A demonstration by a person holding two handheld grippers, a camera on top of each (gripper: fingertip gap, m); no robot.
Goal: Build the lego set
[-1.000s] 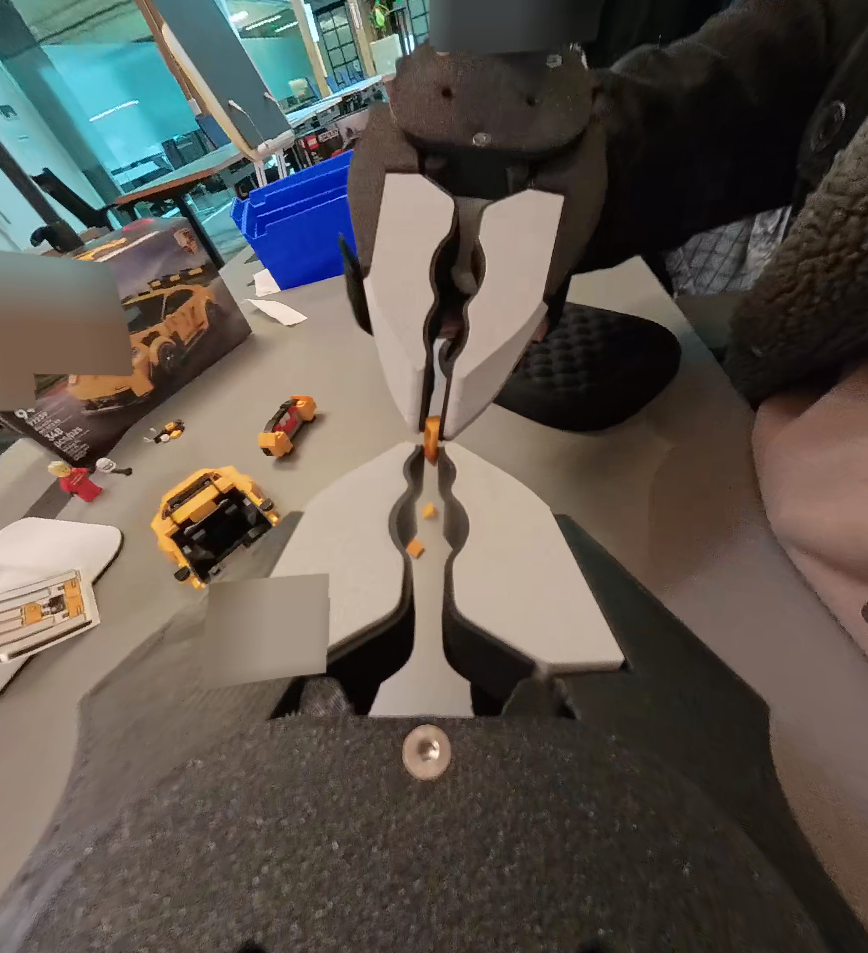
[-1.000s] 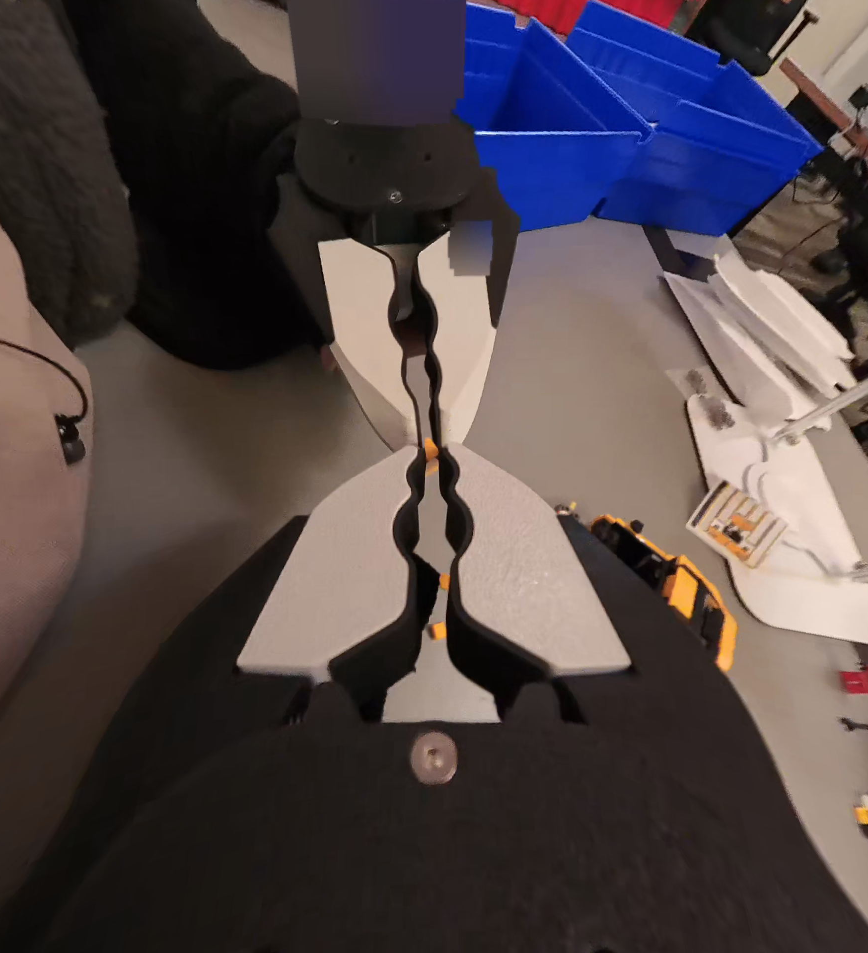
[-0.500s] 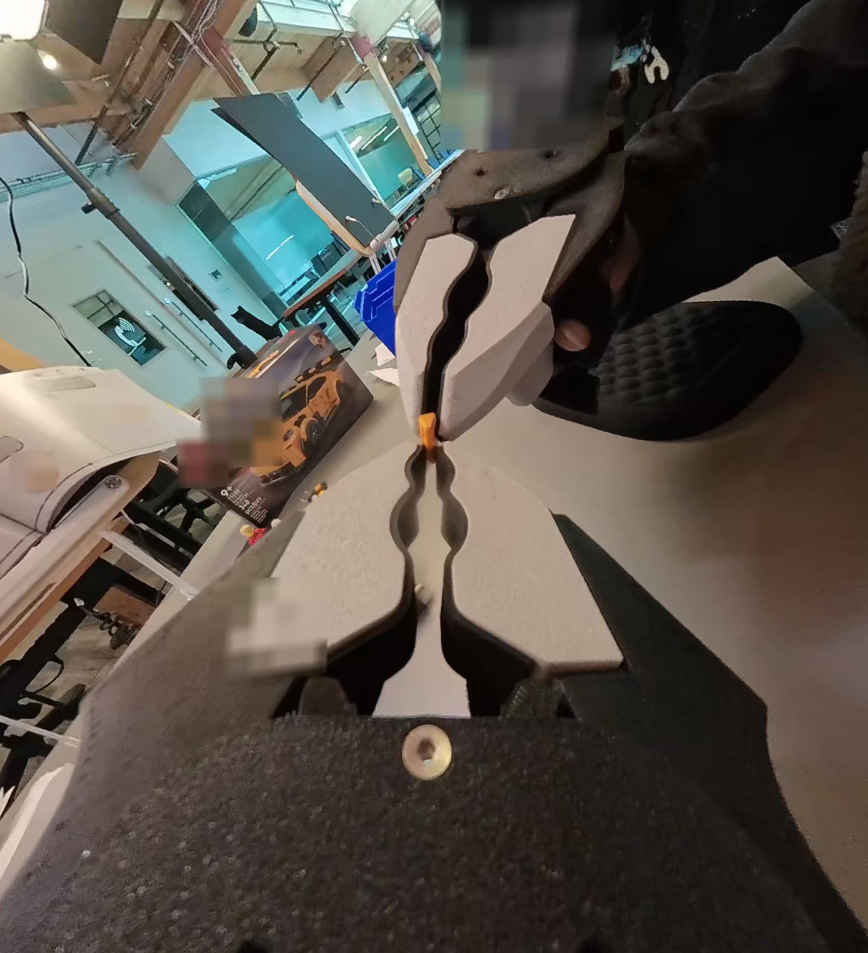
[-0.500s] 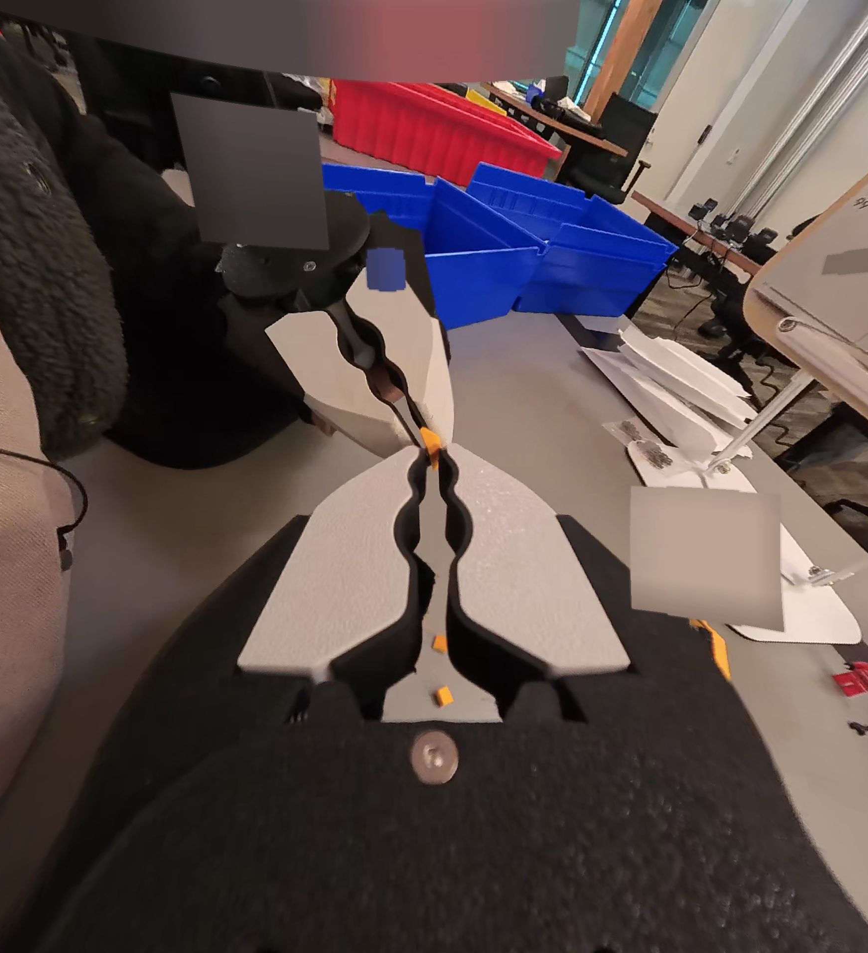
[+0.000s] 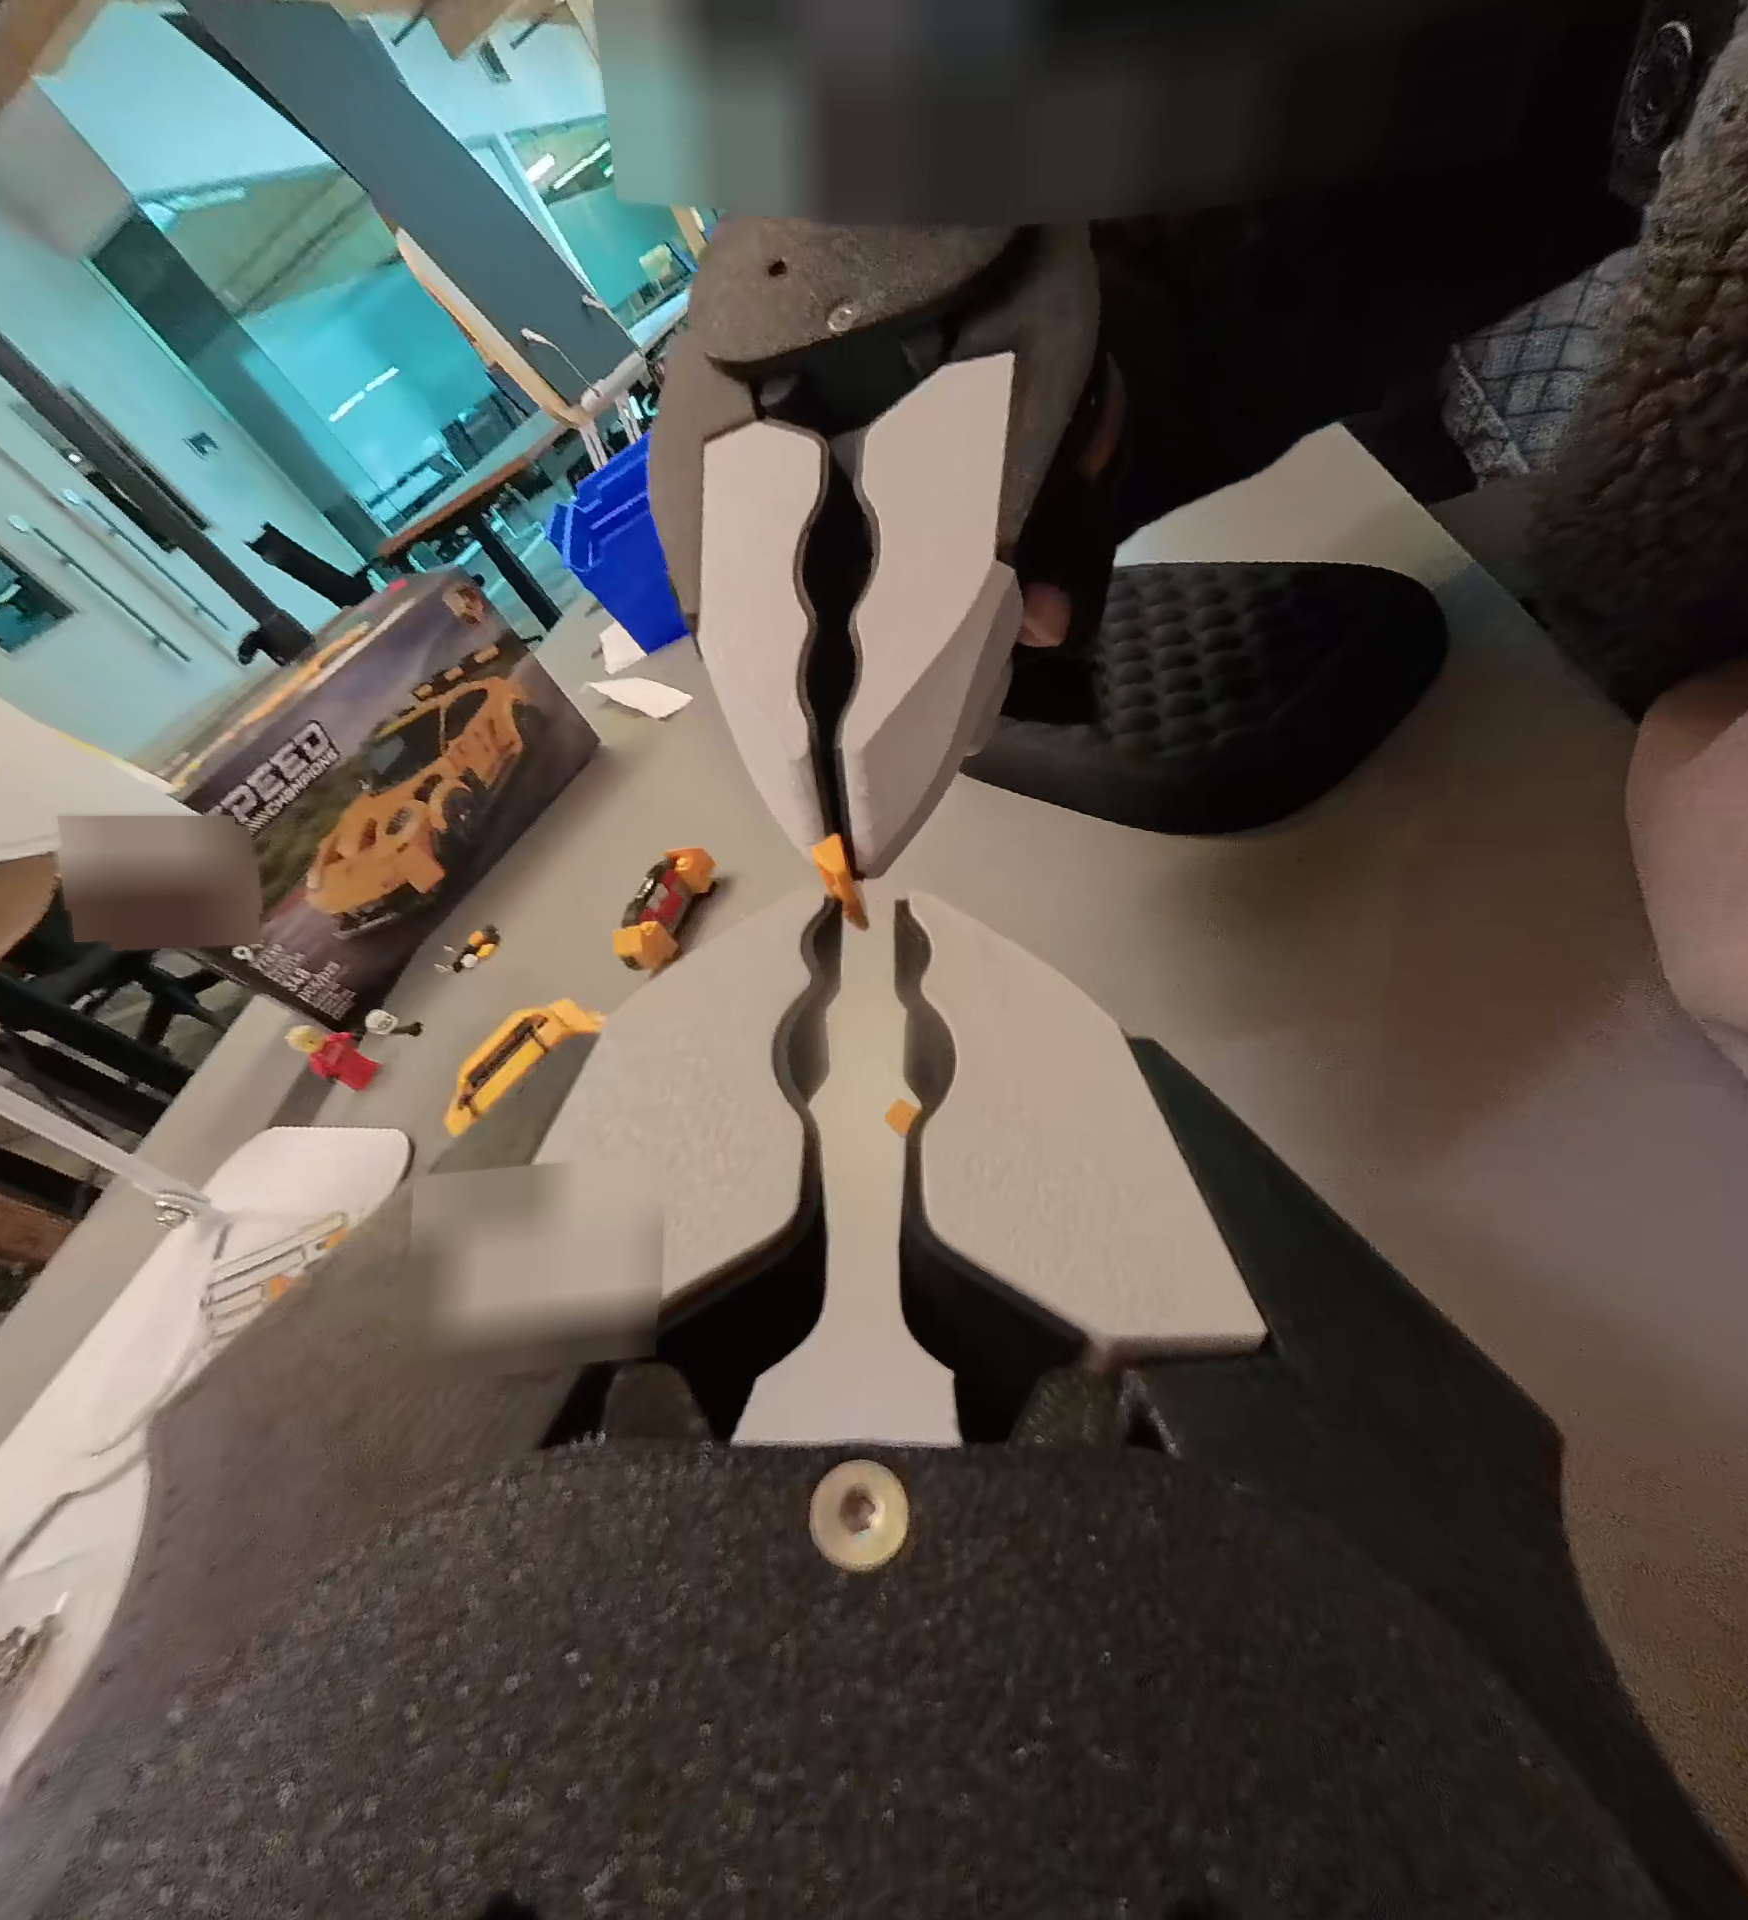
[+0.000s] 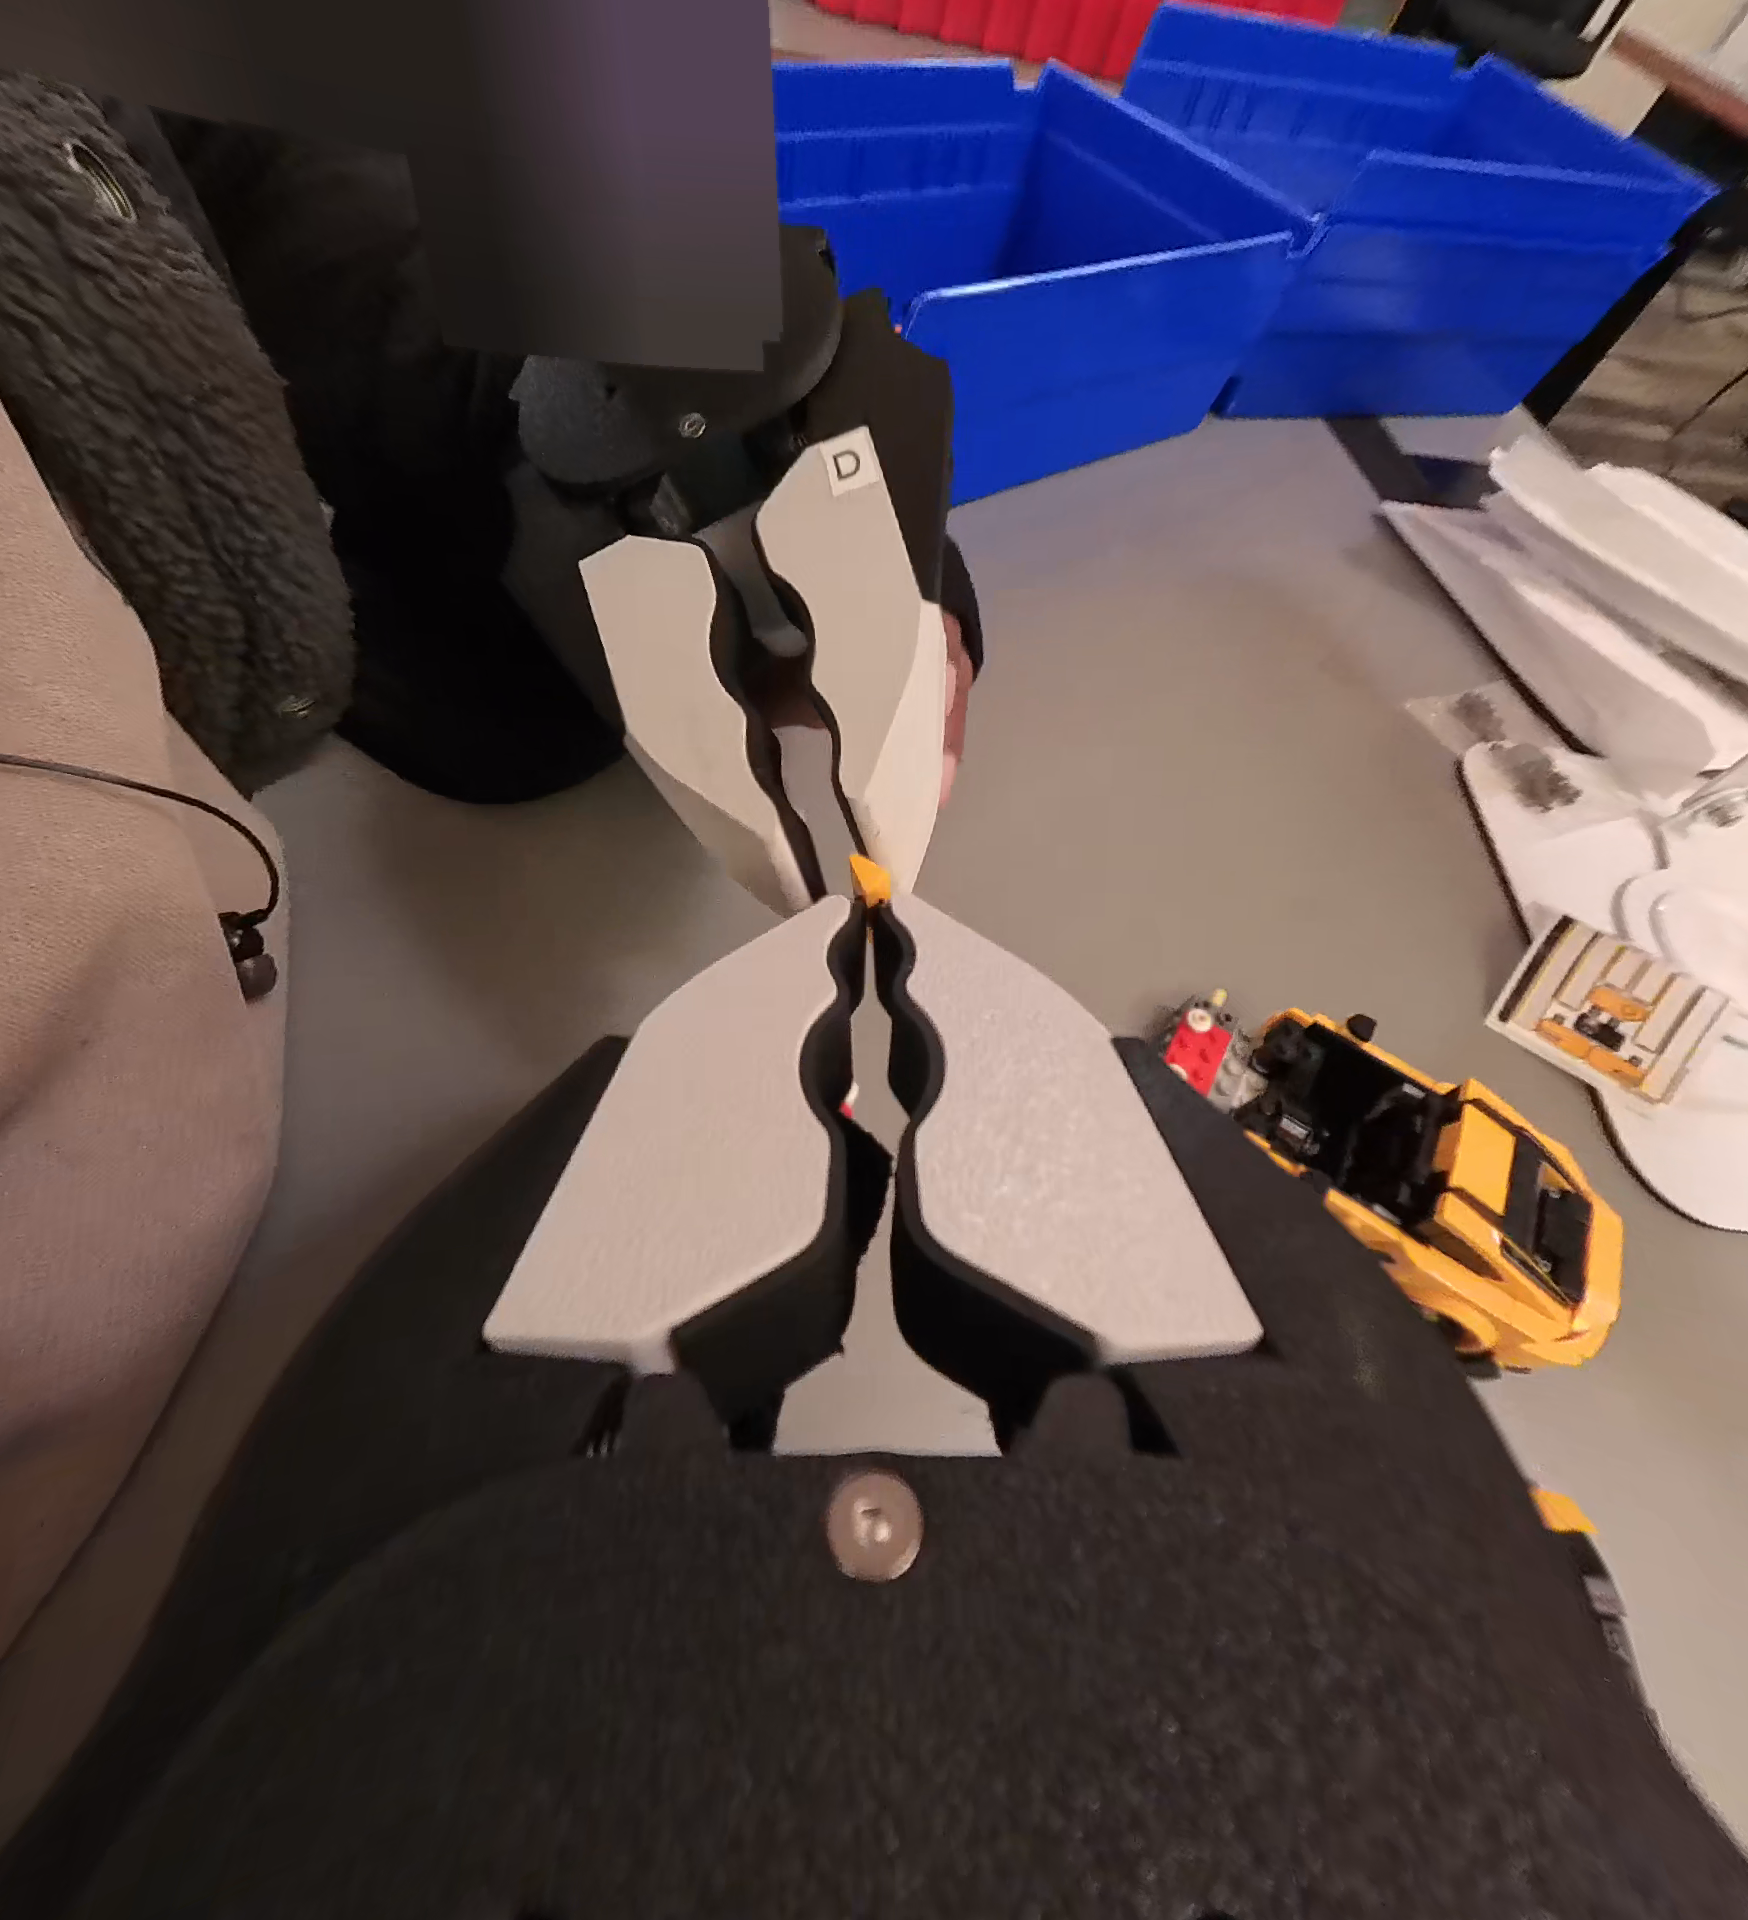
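Note:
A small orange Lego piece (image 5: 842, 883) is pinched at the tips of my right gripper (image 6: 865, 906), which is shut on it. In the left wrist view the right gripper (image 5: 839, 840) comes in from above. My left gripper (image 5: 865, 906) meets it tip to tip with its jaws slightly apart around the piece (image 6: 868, 878). Both are held above the grey table (image 5: 1213, 987). The yellow Lego car (image 6: 1421, 1174) stands on the table, also in the left wrist view (image 5: 517, 1060). A small red, black and orange sub-assembly (image 5: 667, 904) lies beyond it.
The Lego box (image 5: 402, 790), a red minifigure (image 5: 335, 1055) and a loose orange bit (image 5: 901, 1115) lie on the table. Blue bins (image 6: 1109, 260) stand at the back. A white stand base (image 6: 1732, 935) with a sticker sheet (image 6: 1608, 1013) is nearby. A person's sleeves and clothes border the table. The grippers are tip to tip, or close to it. It is some 15 cm from my left tips to the yellow Lego car (image 6: 1421, 1174).
My left gripper's jaws have opened a little, so the orange piece now stays with the right gripper. Both grippers have tilted back down toward the table.

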